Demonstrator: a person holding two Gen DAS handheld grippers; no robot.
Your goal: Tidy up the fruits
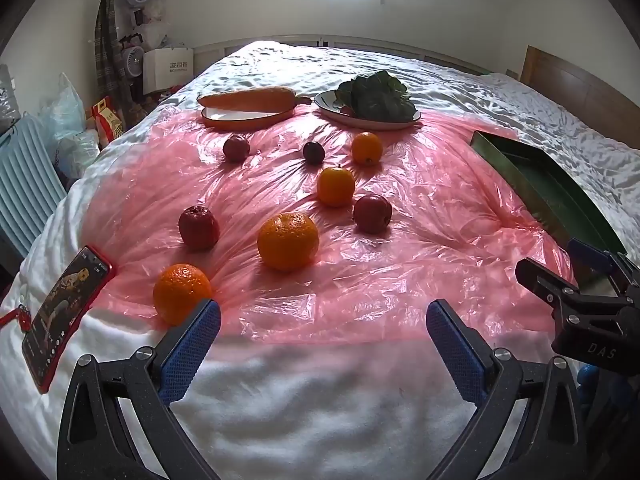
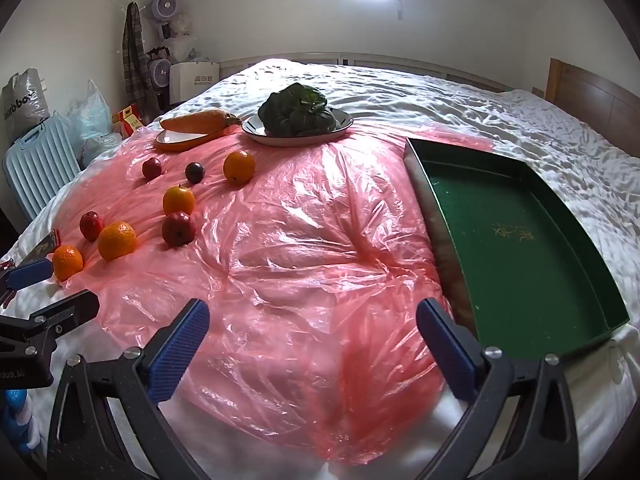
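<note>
Both tongs hang apart and empty above a bed: the left tongs (image 1: pixel 323 322) just behind the nearest orange (image 1: pixel 182 293), the right tongs (image 2: pixel 313 320) over pink plastic sheet (image 2: pixel 304 240). Oranges, red apples (image 2: pixel 178 229) and dark plums (image 2: pixel 195 172) lie scattered left; a green tray (image 2: pixel 520 248) sits right, well apart.

A translucent pink plastic sheet (image 2: pixel 304 248) covered the white bedspread (image 1: pixel 400 76). The rectangular tray (image 2: pixel 516 240) was dark green with faint gold characters; the hanging scarf (image 2: pixel 134 60) was grey-brown plaid.
</note>
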